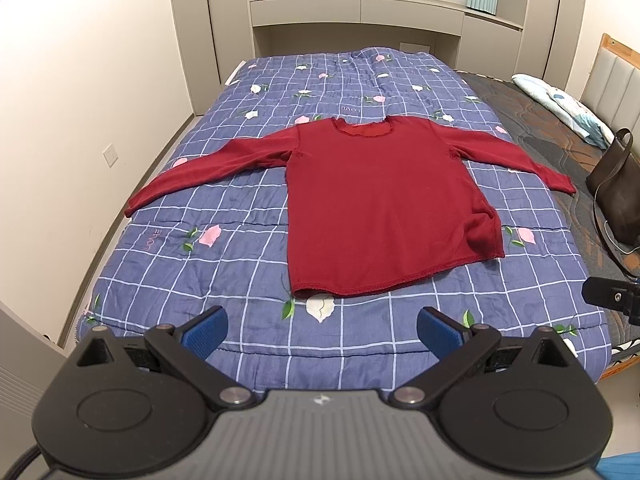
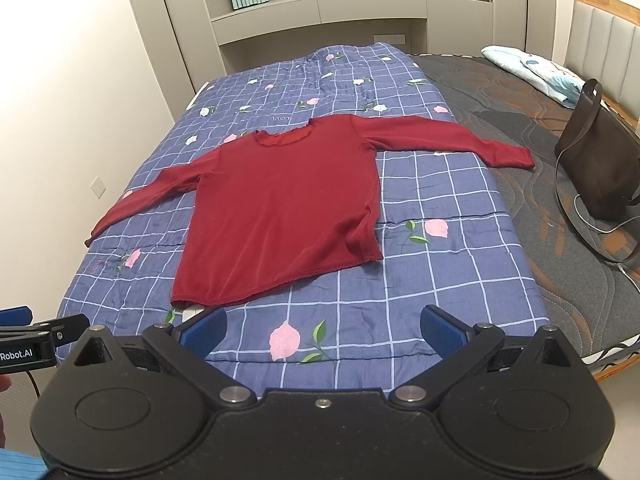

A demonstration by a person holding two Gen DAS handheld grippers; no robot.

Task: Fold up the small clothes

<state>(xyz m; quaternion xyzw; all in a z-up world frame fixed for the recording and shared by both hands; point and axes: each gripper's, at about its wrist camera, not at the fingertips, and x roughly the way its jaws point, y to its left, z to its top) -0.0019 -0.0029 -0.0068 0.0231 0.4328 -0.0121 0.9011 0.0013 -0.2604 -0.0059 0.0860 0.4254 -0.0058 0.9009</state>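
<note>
A dark red long-sleeved top (image 1: pixel 384 208) lies flat on the blue checked quilt (image 1: pixel 240 240), sleeves spread toward nine and three o'clock. Left gripper (image 1: pixel 322 330) and right gripper (image 2: pixel 323 330) hover before its hem, fingers wide apart, empty. Brown bag (image 2: pixel 596 168) at two o'clock.

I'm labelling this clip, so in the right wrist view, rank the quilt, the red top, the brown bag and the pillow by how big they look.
1. quilt
2. red top
3. brown bag
4. pillow; it lies farthest away, so its true size is unsure.
</note>
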